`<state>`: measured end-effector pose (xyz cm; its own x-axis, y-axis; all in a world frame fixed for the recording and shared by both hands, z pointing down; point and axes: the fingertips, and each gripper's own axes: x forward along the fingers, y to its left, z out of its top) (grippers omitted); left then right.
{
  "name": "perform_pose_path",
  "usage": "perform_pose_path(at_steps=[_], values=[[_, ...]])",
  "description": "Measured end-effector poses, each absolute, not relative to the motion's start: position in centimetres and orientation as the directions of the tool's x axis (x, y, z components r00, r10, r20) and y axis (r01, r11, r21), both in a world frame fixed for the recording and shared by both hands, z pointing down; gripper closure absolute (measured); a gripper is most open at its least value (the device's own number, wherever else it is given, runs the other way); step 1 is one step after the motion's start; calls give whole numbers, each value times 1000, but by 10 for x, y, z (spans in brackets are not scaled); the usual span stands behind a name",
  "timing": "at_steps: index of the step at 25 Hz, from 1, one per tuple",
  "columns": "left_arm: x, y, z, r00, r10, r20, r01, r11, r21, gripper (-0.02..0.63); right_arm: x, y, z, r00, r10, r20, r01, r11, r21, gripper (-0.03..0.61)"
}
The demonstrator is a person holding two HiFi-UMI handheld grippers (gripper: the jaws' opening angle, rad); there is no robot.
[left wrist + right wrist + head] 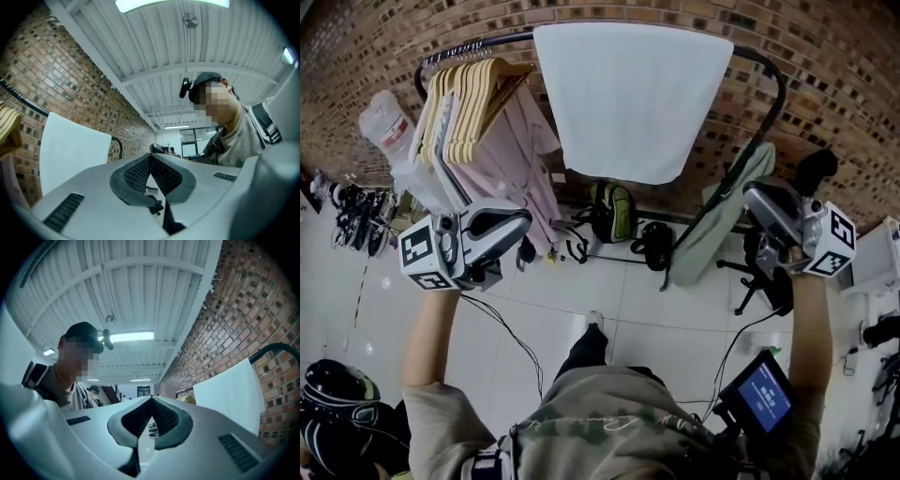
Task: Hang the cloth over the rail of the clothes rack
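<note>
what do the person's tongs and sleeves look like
The left tongs and right tongs are pale grey moulded shells with black ribbed pads set in a V and small slotted vents. Each carries a white cube printed with black square markers. Thin black cables run down from them. The person wears a khaki short-sleeved top.

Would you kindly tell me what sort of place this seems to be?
Probably an indoor workspace or studio rather than a home: a brick wall, a tiled floor, a ribbed ceiling with strip lights, and a clothes rack holding wooden hangers and a white cloth.
</note>
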<state>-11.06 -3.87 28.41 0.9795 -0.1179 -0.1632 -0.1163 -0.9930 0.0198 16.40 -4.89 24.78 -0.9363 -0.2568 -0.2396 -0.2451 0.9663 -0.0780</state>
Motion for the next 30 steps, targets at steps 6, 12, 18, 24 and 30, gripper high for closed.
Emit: perform_pose_path(at_steps=[6,12,18,24,30], values=[[-91,23,302,965,-168,-202,-153,-985,84,608,177,18,278,-941,-245,-233,-225,968,-109,572],[-92,50,304,964,-145,-225,-127,-988,93,607,163,56,297,-945,-243,-220,-222,968,-117,572],[-88,71,313,972,-97,-214,-83,-994,74,609,134,86,323,-940,-275,-202,-263,961,-85,572],[-88,93,334,985,-54,-164,-46,-998,50,609,106,99,344,-947,-282,-155,-274,959,-67,572],[-91,100,336,982,-20,-189,-8,-998,61,609,86,104,353,-942,-301,-151,-291,953,-84,572]])
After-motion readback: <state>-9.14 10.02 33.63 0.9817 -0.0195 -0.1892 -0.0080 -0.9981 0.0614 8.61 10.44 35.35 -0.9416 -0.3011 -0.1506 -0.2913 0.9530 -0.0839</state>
